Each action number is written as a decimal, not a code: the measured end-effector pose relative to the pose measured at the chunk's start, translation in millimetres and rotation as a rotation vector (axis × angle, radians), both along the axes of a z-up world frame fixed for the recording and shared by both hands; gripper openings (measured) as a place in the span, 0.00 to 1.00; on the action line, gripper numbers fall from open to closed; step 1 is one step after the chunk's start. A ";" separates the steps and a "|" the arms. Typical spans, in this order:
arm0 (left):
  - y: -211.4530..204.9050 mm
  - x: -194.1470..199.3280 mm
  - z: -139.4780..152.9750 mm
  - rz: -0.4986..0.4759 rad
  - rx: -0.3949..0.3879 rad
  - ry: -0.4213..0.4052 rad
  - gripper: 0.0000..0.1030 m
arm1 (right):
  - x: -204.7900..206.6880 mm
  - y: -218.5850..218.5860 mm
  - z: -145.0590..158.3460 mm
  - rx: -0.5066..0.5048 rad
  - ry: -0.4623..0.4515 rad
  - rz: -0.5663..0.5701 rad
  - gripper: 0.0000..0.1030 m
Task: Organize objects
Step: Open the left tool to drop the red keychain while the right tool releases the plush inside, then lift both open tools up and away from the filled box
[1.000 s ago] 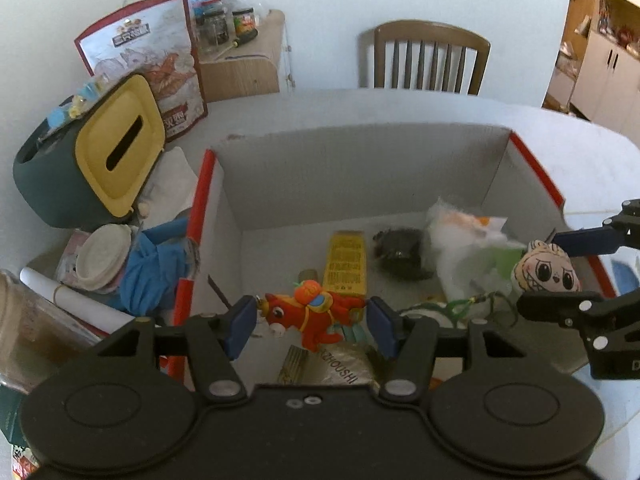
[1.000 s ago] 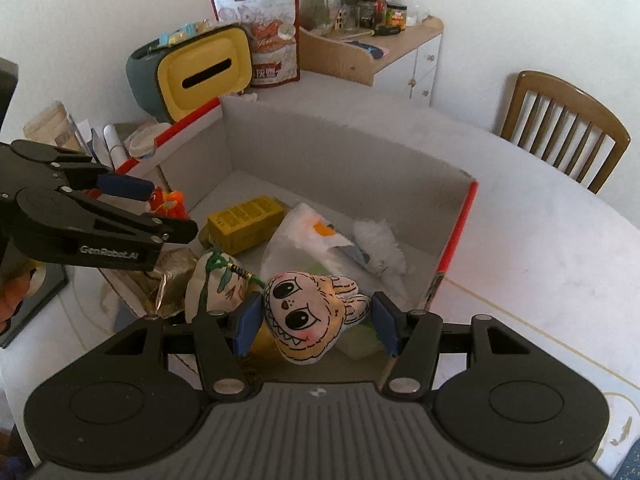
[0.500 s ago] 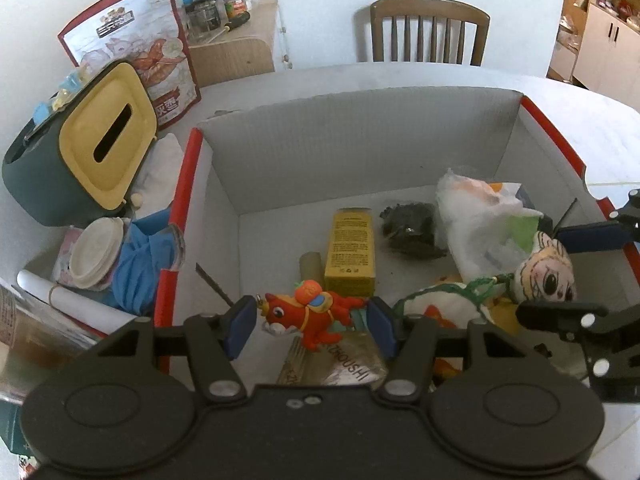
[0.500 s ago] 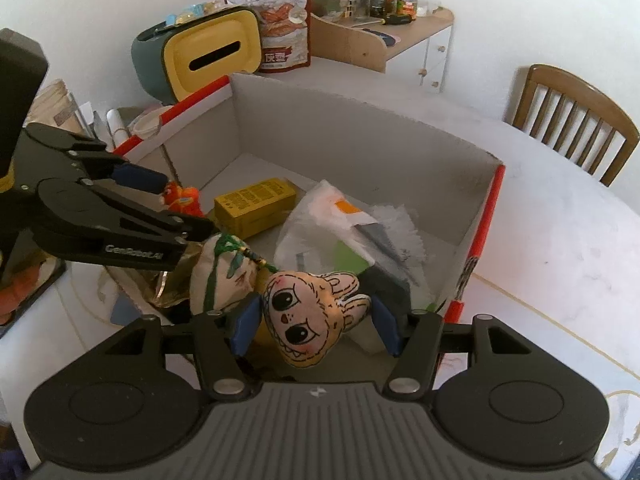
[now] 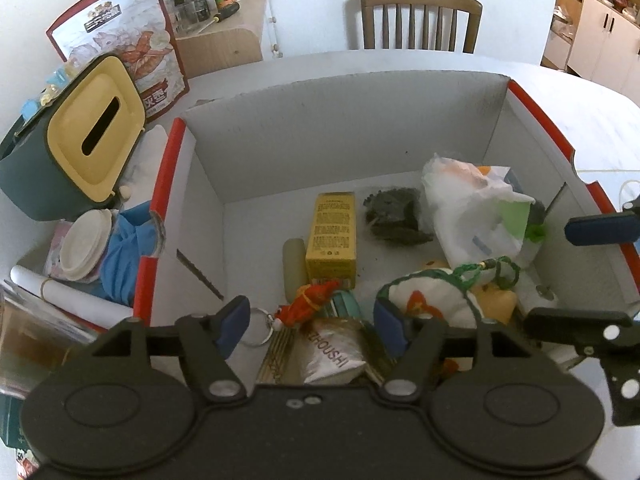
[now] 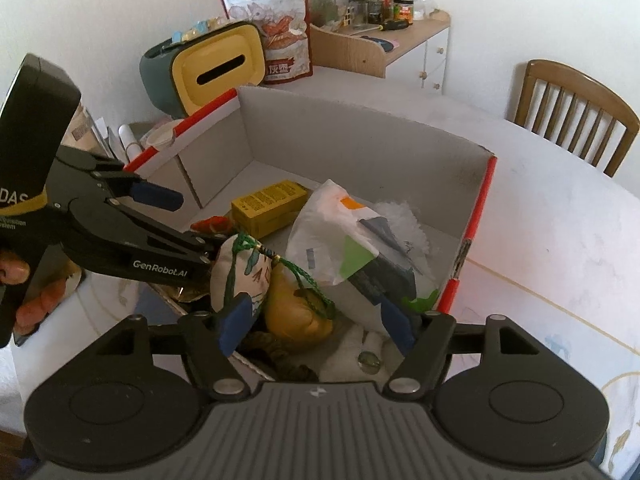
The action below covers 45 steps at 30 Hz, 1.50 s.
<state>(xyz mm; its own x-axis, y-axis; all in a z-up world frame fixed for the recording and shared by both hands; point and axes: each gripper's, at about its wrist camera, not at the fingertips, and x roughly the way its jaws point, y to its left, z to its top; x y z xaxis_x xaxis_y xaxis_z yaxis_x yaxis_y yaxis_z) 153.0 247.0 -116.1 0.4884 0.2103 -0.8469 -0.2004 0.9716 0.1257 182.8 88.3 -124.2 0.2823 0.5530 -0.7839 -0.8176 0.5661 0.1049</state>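
A red-rimmed cardboard box (image 5: 340,128) (image 6: 360,140) sits on the white table. My left gripper (image 5: 312,324) (image 6: 180,218) hangs open over its near left part. Below it a red horse toy (image 5: 308,304) with a keyring lies loose on the box floor. My right gripper (image 6: 316,326) (image 5: 588,276) stands open over the near right part. Under it lies a yellowish soft toy (image 6: 296,312) (image 5: 496,300), face hidden, beside a white pouch with green cord (image 6: 244,276) (image 5: 428,304).
The box also holds a yellow carton (image 5: 331,236), a plastic bag (image 5: 472,208) and a dark lump (image 5: 394,216). Left of the box are a green-and-yellow tissue holder (image 5: 80,140), a snack bag (image 5: 132,52) and a blue cloth (image 5: 124,256). A wooden chair (image 5: 420,20) stands behind.
Both grippers have opened and sunk lower over the box. The red horse toy dropped from the left one and the doll from the right one into the box.
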 end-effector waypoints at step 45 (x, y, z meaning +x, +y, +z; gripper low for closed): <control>-53.0 -79.0 94.9 0.015 -0.016 -0.311 0.99 | -52.5 -86.8 80.7 0.264 -0.073 -0.026 0.85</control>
<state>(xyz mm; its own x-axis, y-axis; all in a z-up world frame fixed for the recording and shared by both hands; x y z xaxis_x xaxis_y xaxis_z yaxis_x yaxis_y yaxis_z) 74.0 194.0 -21.1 0.7214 0.2074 -0.6607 -0.2411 0.9696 0.0411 130.2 1.5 -43.5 0.3492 0.7276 -0.5905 -0.8142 0.5475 0.1932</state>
